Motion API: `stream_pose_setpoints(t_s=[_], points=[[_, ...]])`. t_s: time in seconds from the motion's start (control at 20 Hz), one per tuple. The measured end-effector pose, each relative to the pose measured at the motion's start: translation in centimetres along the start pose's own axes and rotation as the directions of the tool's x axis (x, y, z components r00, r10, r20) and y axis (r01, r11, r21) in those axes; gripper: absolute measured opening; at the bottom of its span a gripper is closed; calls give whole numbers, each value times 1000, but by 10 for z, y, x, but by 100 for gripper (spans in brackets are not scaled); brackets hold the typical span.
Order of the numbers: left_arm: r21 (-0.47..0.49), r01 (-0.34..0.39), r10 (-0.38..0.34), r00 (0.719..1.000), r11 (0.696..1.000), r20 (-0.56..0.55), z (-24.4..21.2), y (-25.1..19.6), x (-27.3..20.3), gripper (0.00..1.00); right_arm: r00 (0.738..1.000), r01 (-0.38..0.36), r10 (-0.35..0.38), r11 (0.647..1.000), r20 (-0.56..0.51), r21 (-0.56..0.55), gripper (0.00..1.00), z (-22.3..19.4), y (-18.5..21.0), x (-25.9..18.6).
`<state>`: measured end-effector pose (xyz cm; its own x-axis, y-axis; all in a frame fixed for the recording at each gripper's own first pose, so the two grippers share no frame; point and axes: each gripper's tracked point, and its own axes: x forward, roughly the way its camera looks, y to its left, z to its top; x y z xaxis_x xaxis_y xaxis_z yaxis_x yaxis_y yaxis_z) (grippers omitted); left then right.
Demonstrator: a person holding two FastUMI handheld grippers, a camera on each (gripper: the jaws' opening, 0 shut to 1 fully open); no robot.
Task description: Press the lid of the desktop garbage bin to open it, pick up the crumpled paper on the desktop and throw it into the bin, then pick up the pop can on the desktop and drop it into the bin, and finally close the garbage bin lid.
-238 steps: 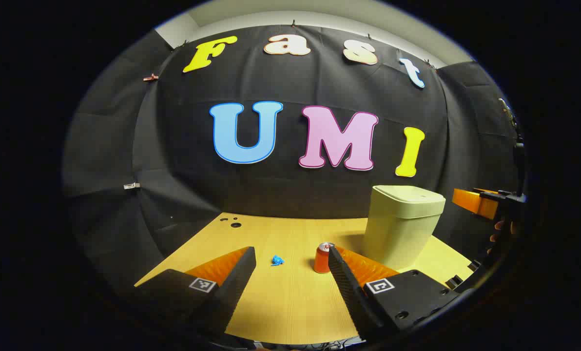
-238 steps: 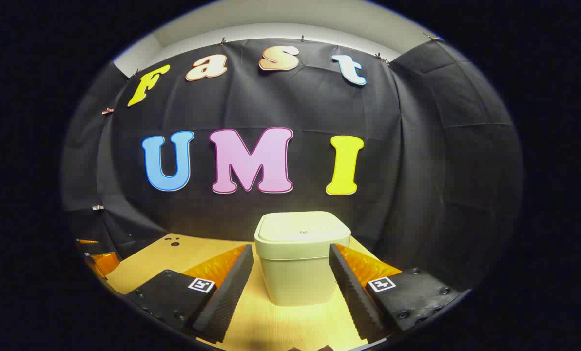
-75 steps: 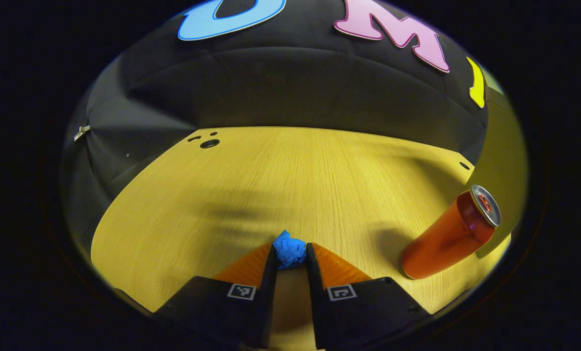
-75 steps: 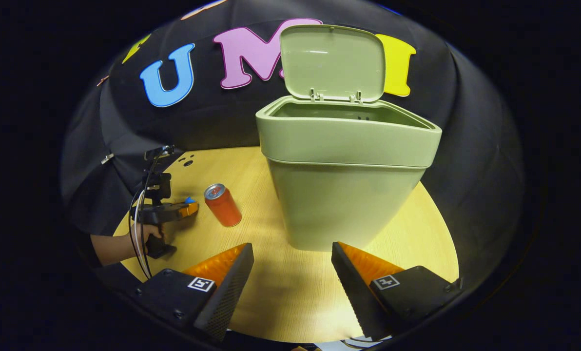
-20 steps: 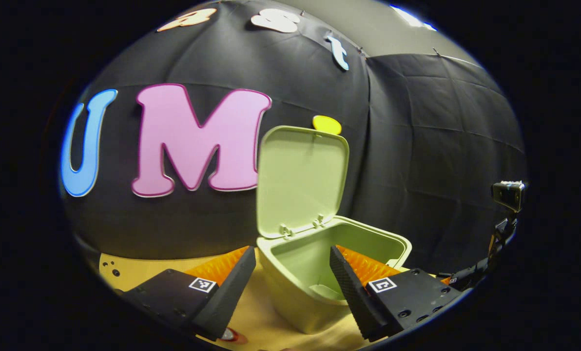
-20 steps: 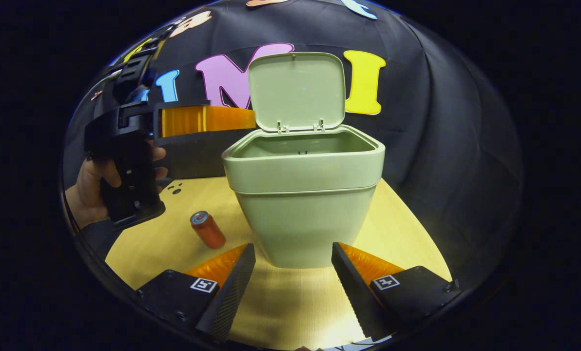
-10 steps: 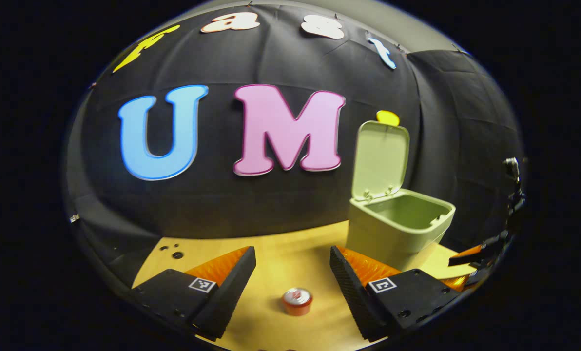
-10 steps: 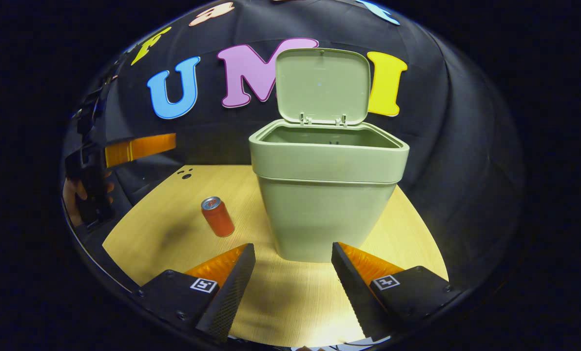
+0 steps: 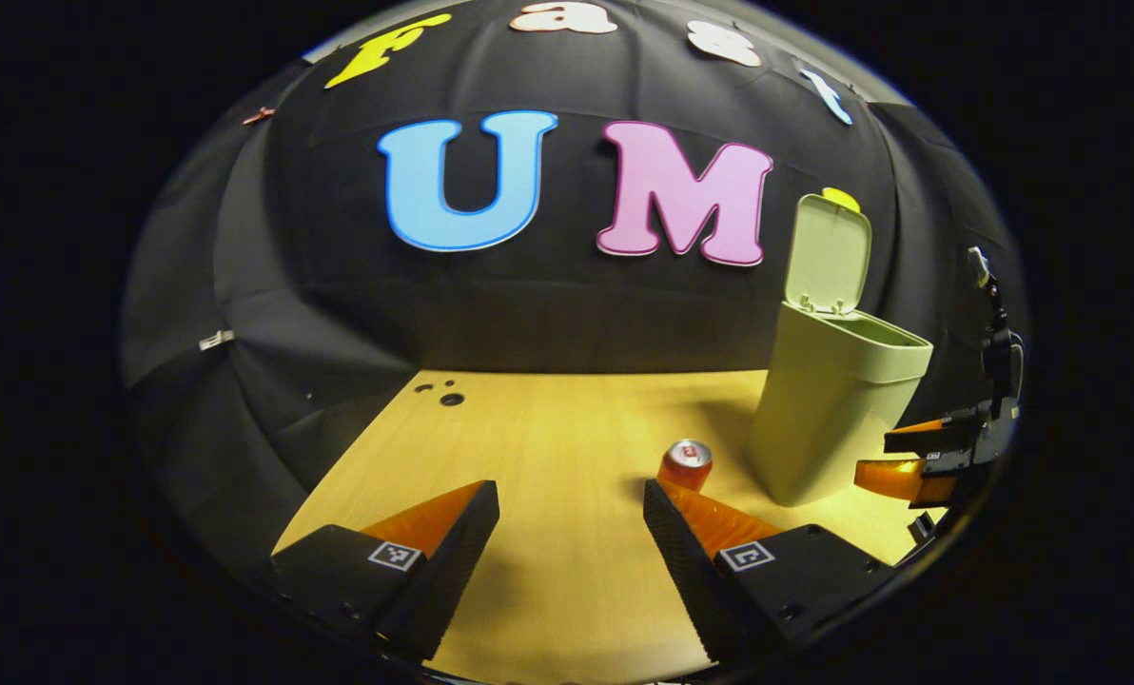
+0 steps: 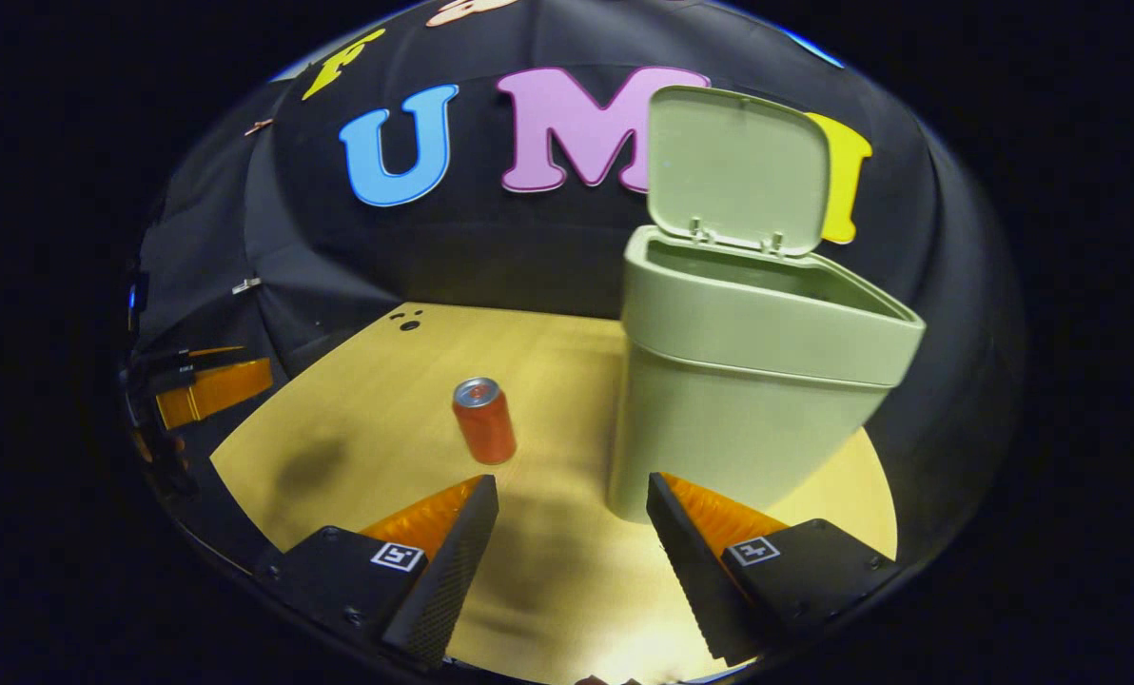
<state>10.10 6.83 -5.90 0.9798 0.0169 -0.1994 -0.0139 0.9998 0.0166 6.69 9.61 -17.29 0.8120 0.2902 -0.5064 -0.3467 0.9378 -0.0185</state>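
The green bin [image 10: 748, 381] stands on the wooden desktop [image 10: 358, 409] with its lid [image 10: 736, 166] swung up. An orange pop can [image 10: 484, 420] stands upright to its left, apart from it. My right gripper [image 10: 569, 533] is open above the table's near part, with the can ahead and left of it and the bin ahead and right. My left gripper [image 9: 569, 533] is open and holds nothing; the can [image 9: 685, 463] sits just beyond its right fingertip [image 9: 664, 497], and the bin [image 9: 838, 400] with its raised lid [image 9: 827, 252] stands farther right. The crumpled paper is hidden from me.
The other gripper [image 9: 924, 461] shows at the right rim of the left gripper view. At the far left of the right gripper view, the other gripper [image 10: 207, 388] hangs off the table's left edge. Small holes [image 9: 443, 395] mark the desktop's far left corner.
My left gripper has drawn back and to the left from over the bin, which now stands farther right. The right gripper view has swung left, toward the can. Both stay open.
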Motion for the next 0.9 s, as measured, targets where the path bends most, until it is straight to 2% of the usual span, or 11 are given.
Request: stream_pose_setpoints(t_s=[0.35, 0.85, 0.9], points=[[-44, -97, 94, 994, 994, -54, -30, 40, -23, 98, 994, -95, 92, 995, -66, -37, 99, -11, 58, 54], [-109, -217, 202, 971, 970, -131, -62, 57, -47, 98, 984, -113, 105, 993, -141, -47, 98, -29, 76, 134], [-115, -230, 213, 967, 966, -140, -65, 58, -49, 98, 983, -116, 109, 992, -148, -46, 93, -31, 79, 142]])
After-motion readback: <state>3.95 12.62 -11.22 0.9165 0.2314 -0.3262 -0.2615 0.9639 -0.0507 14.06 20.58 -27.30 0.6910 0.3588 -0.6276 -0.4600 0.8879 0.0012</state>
